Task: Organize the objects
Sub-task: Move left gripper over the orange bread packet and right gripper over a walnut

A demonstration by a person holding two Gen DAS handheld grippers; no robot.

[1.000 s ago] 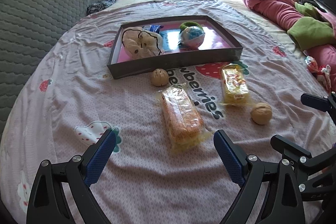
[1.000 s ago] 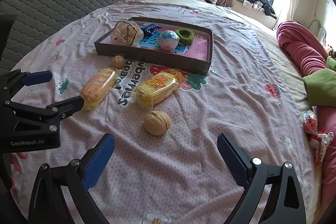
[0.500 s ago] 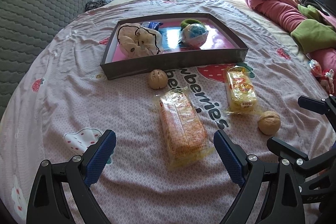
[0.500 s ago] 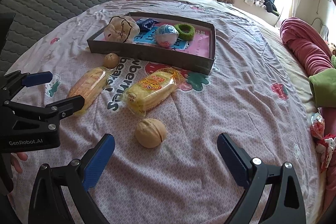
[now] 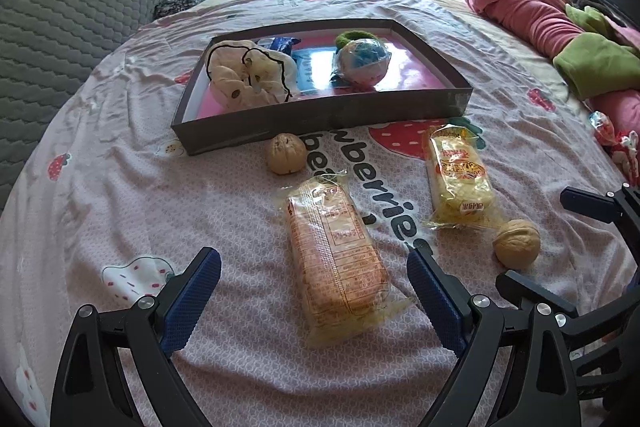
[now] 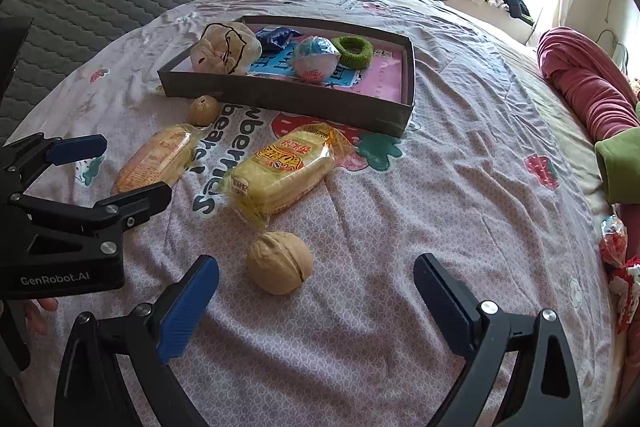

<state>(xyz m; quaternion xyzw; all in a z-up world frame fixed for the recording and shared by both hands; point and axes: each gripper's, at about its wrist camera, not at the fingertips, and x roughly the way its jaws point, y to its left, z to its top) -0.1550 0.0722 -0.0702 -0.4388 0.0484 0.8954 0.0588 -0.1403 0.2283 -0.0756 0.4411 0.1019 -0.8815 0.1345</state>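
**Both grippers lining up on loose items**

I'm holding my left gripper (image 5: 312,287) wide open, gripping nothing, fingers either side of the near end of the orange pack (image 5: 334,255), not touching it. I'm holding my right gripper (image 6: 316,291) just as wide and empty, with the near walnut (image 6: 279,262) between the fingertips, slightly toward its left finger (image 6: 188,307), apart from both.

To do this well, I'm judging the left should drop low and close across the pack's short width, gently, since the wrapper looks slippery and the contents crushable. The right needs centring on the walnut before closing; it is round and could roll on the soft bedsheet (image 6: 440,207).

Outward: the yellow pack (image 6: 280,171) lying beside the walnut, a second walnut (image 5: 286,153) just before the box (image 5: 320,115), which is sitting further back with items inside.
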